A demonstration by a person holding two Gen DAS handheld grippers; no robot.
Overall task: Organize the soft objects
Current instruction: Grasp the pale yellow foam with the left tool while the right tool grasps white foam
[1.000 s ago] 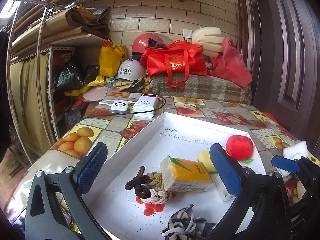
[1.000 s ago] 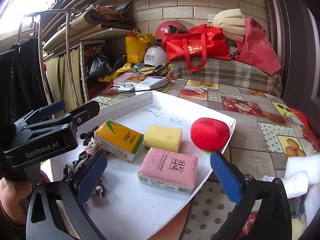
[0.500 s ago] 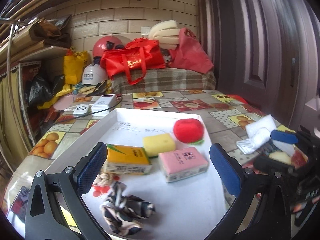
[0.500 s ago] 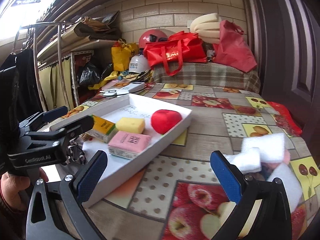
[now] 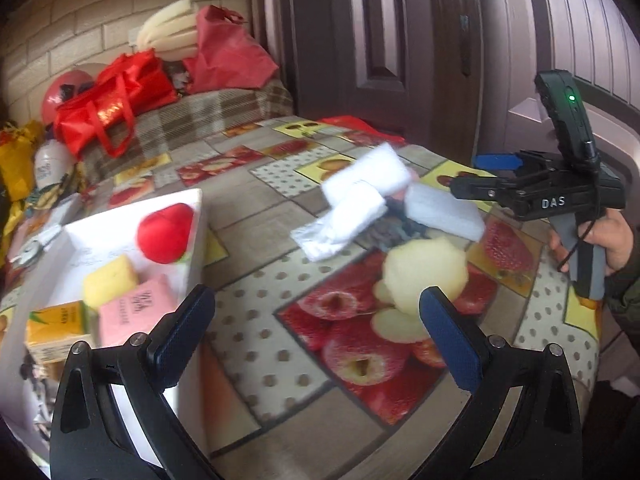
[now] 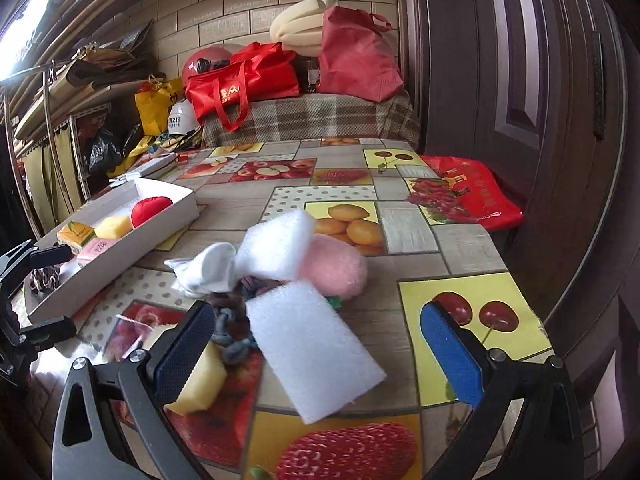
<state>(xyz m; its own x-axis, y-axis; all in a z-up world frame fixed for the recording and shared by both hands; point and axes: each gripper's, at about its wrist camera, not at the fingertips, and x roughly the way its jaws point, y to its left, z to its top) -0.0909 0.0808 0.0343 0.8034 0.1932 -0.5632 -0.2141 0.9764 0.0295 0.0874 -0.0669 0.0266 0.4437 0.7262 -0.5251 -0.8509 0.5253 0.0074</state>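
A white tray point(image 6: 120, 240) holds a red plush ball point(image 6: 150, 209), a yellow sponge point(image 6: 113, 227), a pink pack point(image 6: 96, 247) and a yellow pack point(image 6: 75, 233). Beside it lies a loose pile: a white foam block point(image 6: 316, 344), a second foam block point(image 6: 276, 246), a white sock point(image 6: 208, 268), a pink plush point(image 6: 332, 268), a braided rope point(image 6: 232, 320) and a yellow sponge point(image 6: 200, 380). My right gripper point(image 6: 316, 352) is open over the near foam block. My left gripper point(image 5: 316, 336) is open and empty between the tray point(image 5: 196, 240) and the pile point(image 5: 360, 208).
The fruit-print tablecloth point(image 6: 460, 300) covers the table. A red bag point(image 6: 468, 192) lies at the far right edge by a dark wooden door point(image 6: 520, 80). Red bags and helmets point(image 6: 240, 80) are stacked at the back. The right gripper point(image 5: 496, 176) shows in the left wrist view.
Both grippers have swung right, away from the tray and toward the pile of loose soft items. The right gripper now hangs over the near foam block. Both stay open.
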